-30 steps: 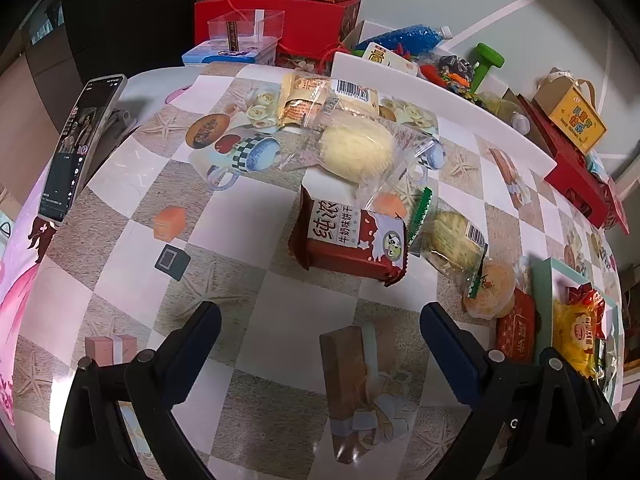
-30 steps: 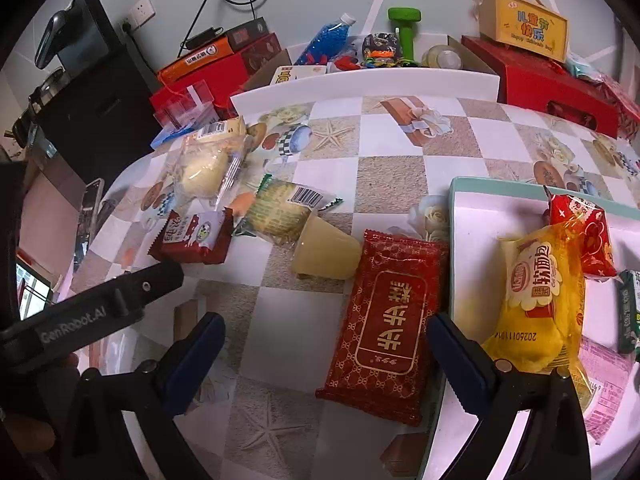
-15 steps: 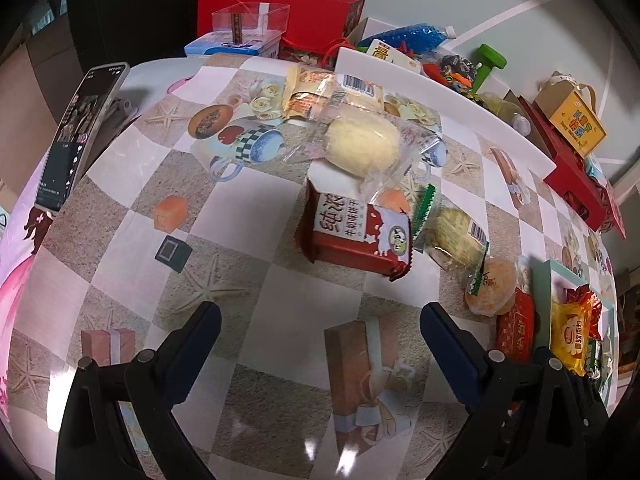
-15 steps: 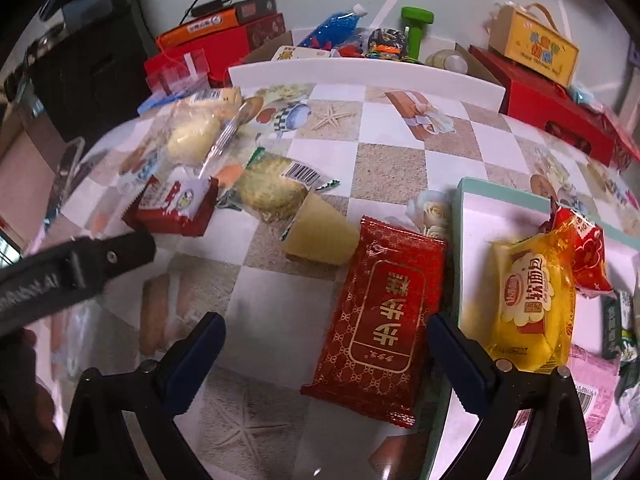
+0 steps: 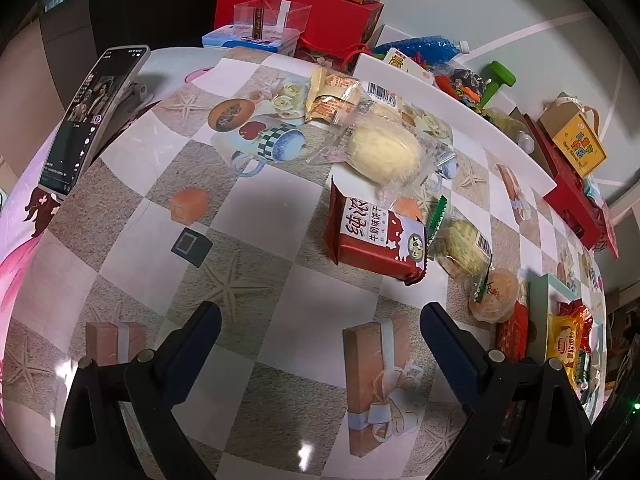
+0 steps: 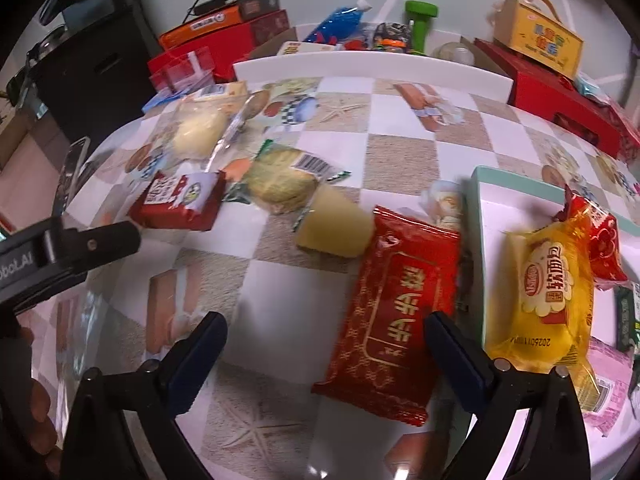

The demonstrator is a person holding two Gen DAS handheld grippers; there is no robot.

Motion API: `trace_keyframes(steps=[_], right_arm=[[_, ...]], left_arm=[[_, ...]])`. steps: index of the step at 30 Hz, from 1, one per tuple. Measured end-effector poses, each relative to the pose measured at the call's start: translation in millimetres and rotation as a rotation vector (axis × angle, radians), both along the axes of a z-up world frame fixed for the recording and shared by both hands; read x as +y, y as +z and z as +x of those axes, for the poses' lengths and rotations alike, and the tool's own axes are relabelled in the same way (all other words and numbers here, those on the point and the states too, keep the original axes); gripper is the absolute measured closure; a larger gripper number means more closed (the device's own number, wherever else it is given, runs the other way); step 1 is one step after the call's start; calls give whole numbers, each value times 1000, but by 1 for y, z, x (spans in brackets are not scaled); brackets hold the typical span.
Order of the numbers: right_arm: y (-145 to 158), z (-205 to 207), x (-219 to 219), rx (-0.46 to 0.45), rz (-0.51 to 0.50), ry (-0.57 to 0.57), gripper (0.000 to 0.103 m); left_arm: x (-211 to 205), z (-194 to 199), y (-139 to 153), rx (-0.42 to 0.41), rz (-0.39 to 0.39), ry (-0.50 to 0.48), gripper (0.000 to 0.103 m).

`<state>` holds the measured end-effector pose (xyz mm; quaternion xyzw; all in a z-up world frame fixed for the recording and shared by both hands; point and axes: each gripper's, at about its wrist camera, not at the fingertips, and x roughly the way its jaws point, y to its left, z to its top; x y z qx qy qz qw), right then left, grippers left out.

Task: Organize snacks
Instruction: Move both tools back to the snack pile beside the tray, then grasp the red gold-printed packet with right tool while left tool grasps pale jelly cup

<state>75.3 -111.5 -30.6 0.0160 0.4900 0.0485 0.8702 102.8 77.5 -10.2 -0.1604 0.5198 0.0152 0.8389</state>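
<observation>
Snacks lie across a patterned tablecloth. A red milk-biscuit pack (image 5: 376, 236) (image 6: 180, 200) sits just beyond my open left gripper (image 5: 320, 320). Behind it lies a clear-wrapped yellow bun (image 5: 382, 154); to its right are a greenish pastry (image 5: 464, 246) and an orange jelly cup (image 5: 494, 290). My right gripper (image 6: 324, 332) stands open and empty, its right finger over the near end of a long red snack pack (image 6: 394, 308). A pale yellow wedge (image 6: 334, 226) lies beside that pack. A light green tray (image 6: 480, 208) on the right holds a yellow bread pack (image 6: 554, 280) and a red pack (image 6: 600, 240).
A phone (image 5: 92, 116) leans at the table's left edge. Red boxes (image 5: 312, 16), a blue bottle (image 5: 420, 46), a green dumbbell (image 5: 498, 80) and a yellow carton (image 5: 576, 144) stand behind a white board (image 6: 372, 68) at the back. The left gripper's body (image 6: 68, 244) shows in the right wrist view.
Both grippers stayed open. The left one drew nearer to the red biscuit pack. The right one shifted right and closer, so the long red pack now lies under its right finger.
</observation>
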Motion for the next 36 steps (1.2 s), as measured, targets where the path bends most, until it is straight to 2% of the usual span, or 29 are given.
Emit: trace_keyframes(steps=[3,7,9,11,17,28,32,36], right_arm=[[-4,1,-5,16,-47,-42,5],[-7,2,-19,27,-43,-98,6],[-7,2,-22,22,-42,-118,11],[-7,2,-23,20,-53,-129,27],[-5,3,-17,7,-66,-102,43],[-5,6,-16,-11,-64,-83,46],[-5,7,-16,-17,-60,-66,52],[0,5,-25,-22,1,-80,53]], left_arm=[[2,0,-1,4,-9,4,3],[5,0,-2,5,-16,11,3],[4,0,-3,7,-17,9,3],[3,0,-3,8,-16,7,3],[-3,1,-3,10,-5,-6,3],[-16,3,-3,5,20,-33,3],[-23,3,0,-5,32,-45,3],[-32,5,3,-24,20,-67,3]])
